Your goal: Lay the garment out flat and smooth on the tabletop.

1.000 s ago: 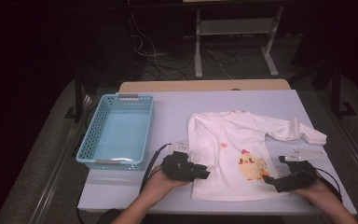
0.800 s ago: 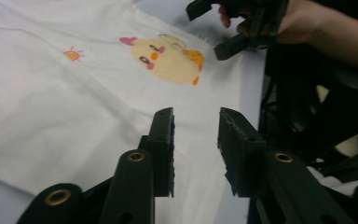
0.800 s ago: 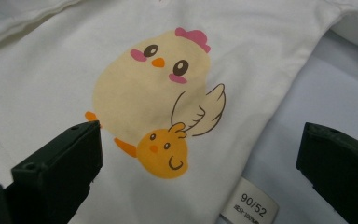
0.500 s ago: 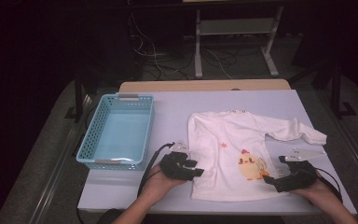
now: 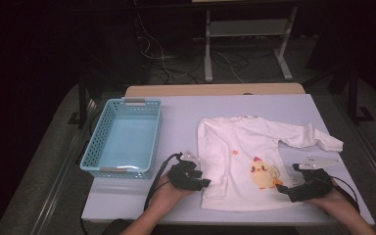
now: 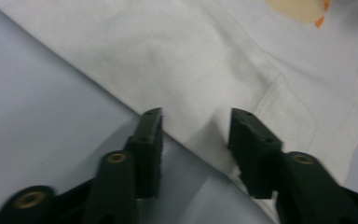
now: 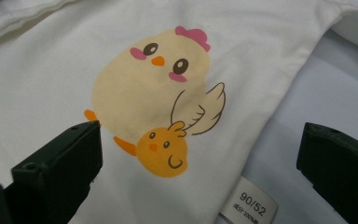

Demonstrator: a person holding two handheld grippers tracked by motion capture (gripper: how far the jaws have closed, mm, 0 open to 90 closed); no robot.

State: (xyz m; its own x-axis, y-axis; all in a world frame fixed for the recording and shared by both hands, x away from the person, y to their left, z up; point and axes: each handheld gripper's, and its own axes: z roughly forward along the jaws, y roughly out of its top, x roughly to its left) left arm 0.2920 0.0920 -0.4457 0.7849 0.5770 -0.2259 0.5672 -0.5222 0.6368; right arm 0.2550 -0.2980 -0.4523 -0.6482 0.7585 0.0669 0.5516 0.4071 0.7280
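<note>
A white long-sleeved shirt (image 5: pixel 245 156) with a yellow chick print (image 5: pixel 262 174) lies flat on the pale table (image 5: pixel 181 117). My left gripper (image 5: pixel 203 183) is low at the shirt's lower left side. In the left gripper view, that gripper (image 6: pixel 196 116) has its jaws partly apart astride the shirt's edge (image 6: pixel 214 60). They have just been closing a little, and the pads are not pressing the cloth. My right gripper (image 5: pixel 284 188) rests at the shirt's lower right. Its wide-open jaws (image 7: pixel 200 135) frame the chick print (image 7: pixel 154 98) and a size label (image 7: pixel 249 205).
A light blue plastic basket (image 5: pixel 90 152) with nothing in it stands on the left half of the table. Bare table lies between basket and shirt. One sleeve (image 5: pixel 318 139) stretches toward the right edge. Behind the table are a metal stand and cables on the floor.
My left gripper has sunk slightly toward the table at the shirt's left edge. The right gripper and the shirt have stayed where they were.
</note>
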